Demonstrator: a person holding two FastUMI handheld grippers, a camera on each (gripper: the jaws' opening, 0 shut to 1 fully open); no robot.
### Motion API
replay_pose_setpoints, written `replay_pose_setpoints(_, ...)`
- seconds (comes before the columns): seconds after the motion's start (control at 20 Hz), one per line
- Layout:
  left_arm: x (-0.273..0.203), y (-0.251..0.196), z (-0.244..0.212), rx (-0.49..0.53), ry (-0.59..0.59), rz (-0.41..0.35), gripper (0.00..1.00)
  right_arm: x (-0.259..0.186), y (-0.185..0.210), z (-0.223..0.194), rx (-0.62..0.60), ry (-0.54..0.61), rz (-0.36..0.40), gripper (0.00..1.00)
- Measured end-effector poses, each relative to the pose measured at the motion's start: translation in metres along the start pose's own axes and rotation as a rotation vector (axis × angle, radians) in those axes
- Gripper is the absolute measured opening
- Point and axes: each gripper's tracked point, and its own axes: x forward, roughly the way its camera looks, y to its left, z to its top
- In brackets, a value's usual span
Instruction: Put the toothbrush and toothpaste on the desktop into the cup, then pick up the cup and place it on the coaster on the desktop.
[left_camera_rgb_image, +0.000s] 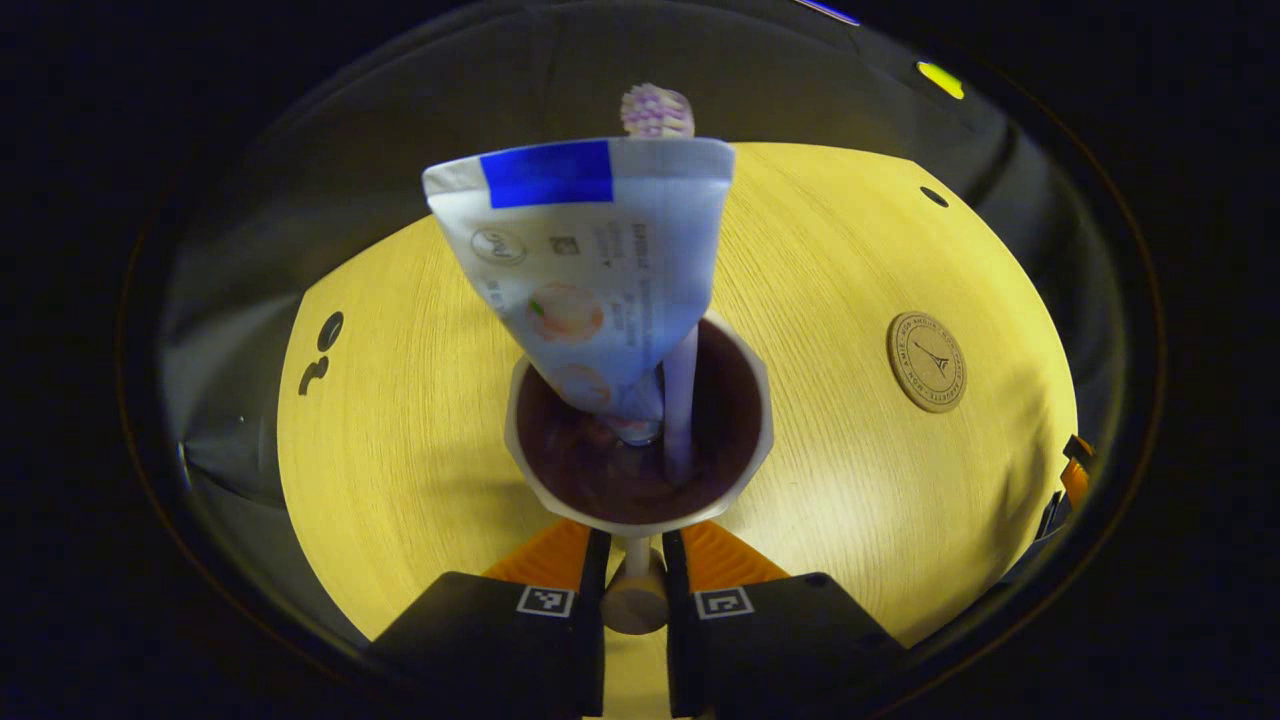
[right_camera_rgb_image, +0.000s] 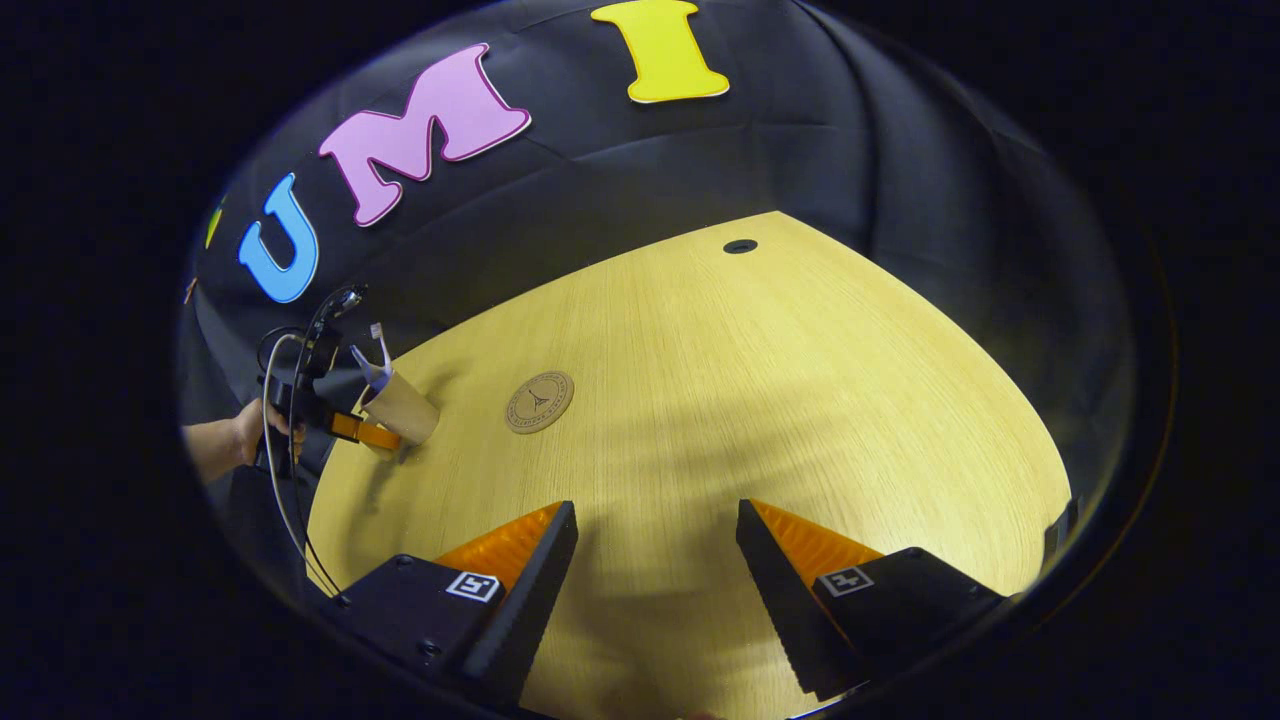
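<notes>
Left tongs (left_camera_rgb_image: 636, 570) closed on the handle of a cup (left_camera_rgb_image: 640, 440), both fingers pressing it, near the bottom of the view. The cup stands on a pale wooden table (left_camera_rgb_image: 420, 450). Inside it, a toothpaste tube (left_camera_rgb_image: 590, 270) leans left and a toothbrush (left_camera_rgb_image: 678, 300) stands upright. A round coaster (left_camera_rgb_image: 927, 361) lies to the right, well apart.

Left gripper view peers steeply down, close over the cup (left_camera_rgb_image: 640, 440). Right gripper view looks from farther back across the desktop (right_camera_rgb_image: 800, 400). Both share the coaster (left_camera_rgb_image: 927, 362).
</notes>
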Motion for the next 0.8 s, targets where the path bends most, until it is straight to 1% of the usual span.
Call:
replay_pose_setpoints(0.05, -0.001, 0.000, 0.001, 0.002, -0.006, 0.011, 0.34, 0.000, -0.001, 0.000, -0.003, -0.002, -0.003, 0.98)
replay_pose_setpoints(0.1, -0.003, 0.001, 0.002, 0.003, -0.015, 0.017, 0.29, -0.002, -0.001, 0.000, -0.004, -0.002, -0.005, 0.98)
replay_pose_setpoints(0.15, -0.004, 0.000, 0.005, 0.005, -0.022, 0.019, 0.29, -0.003, -0.001, 0.000, -0.005, -0.002, -0.007, 0.98)
replay_pose_setpoints(0.2, -0.007, 0.001, 0.007, 0.008, -0.030, 0.020, 0.25, -0.003, 0.000, -0.001, -0.005, -0.002, -0.008, 0.98)
replay_pose_setpoints(0.25, -0.010, 0.000, 0.010, 0.010, -0.041, 0.016, 0.29, -0.004, 0.001, -0.001, -0.006, -0.001, -0.008, 0.98)
replay_pose_setpoints(0.35, -0.017, -0.010, 0.018, 0.023, -0.066, 0.001, 0.29, -0.006, 0.002, -0.006, -0.010, 0.006, -0.006, 0.98)
replay_pose_setpoints(0.45, -0.023, -0.021, 0.030, 0.066, -0.102, -0.010, 0.29, -0.006, 0.006, -0.011, -0.016, 0.016, 0.000, 0.98)
replay_pose_setpoints(0.55, -0.028, -0.040, 0.042, 0.114, -0.135, -0.045, 0.29, -0.006, 0.011, -0.013, -0.037, 0.014, 0.009, 0.98)
replay_pose_setpoints(0.6, -0.029, -0.051, 0.046, 0.131, -0.142, -0.061, 0.34, -0.007, 0.013, -0.015, -0.050, 0.016, 0.014, 0.98)
replay_pose_setpoints(0.65, -0.030, -0.060, 0.050, 0.150, -0.146, -0.075, 0.33, -0.008, 0.014, -0.017, -0.060, 0.019, 0.018, 0.98)
replay_pose_setpoints(0.7, -0.031, -0.070, 0.054, 0.171, -0.152, -0.089, 0.29, -0.009, 0.014, -0.018, -0.064, 0.021, 0.020, 0.98)
replay_pose_setpoints(0.8, -0.031, -0.089, 0.060, 0.224, -0.155, -0.115, 0.29, -0.011, 0.014, -0.021, -0.061, 0.023, 0.022, 0.98)
